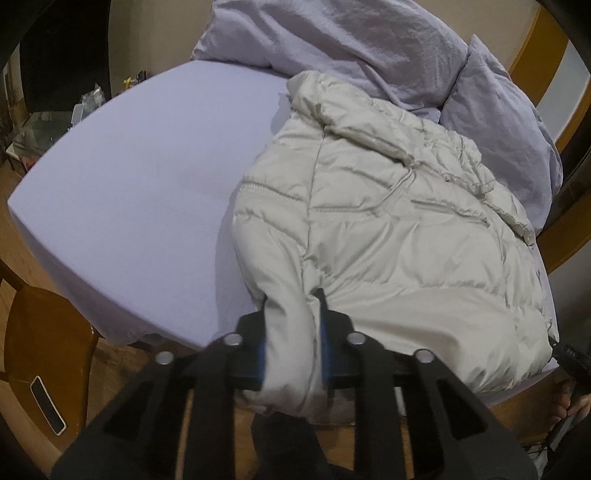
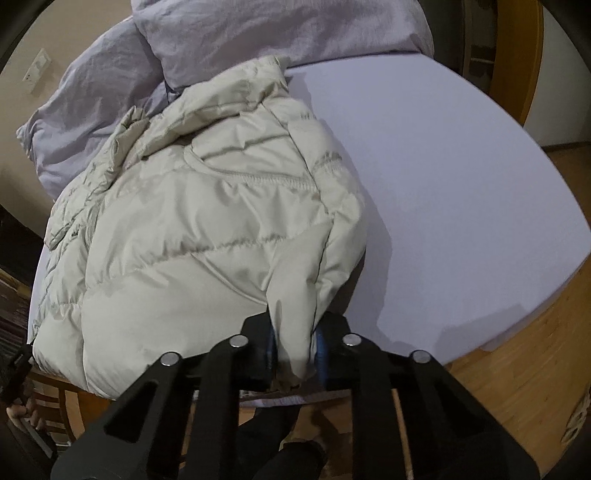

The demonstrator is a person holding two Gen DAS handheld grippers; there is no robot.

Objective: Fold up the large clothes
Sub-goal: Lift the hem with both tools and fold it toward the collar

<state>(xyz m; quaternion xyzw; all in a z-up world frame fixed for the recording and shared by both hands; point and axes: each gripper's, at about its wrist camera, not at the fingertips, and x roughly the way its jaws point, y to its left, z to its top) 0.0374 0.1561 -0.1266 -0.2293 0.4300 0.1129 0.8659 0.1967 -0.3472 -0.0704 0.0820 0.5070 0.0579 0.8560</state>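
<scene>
A cream quilted puffer jacket (image 1: 388, 229) lies on a bed with a lilac sheet (image 1: 140, 177). In the left wrist view it covers the right half of the bed. My left gripper (image 1: 293, 317) is shut on a bunched corner of the jacket at the near edge of the bed. In the right wrist view the jacket (image 2: 192, 229) covers the left half of the sheet (image 2: 461, 192). My right gripper (image 2: 295, 332) is shut on another bunched corner of it at the near edge. Both corners hang just past the mattress edge.
A crumpled lilac duvet (image 1: 332, 40) and a pillow (image 1: 506, 122) lie at the far side of the bed, also in the right wrist view (image 2: 258, 33). A wooden chair (image 1: 44, 350) stands at lower left. Wooden floor (image 2: 517, 398) surrounds the bed.
</scene>
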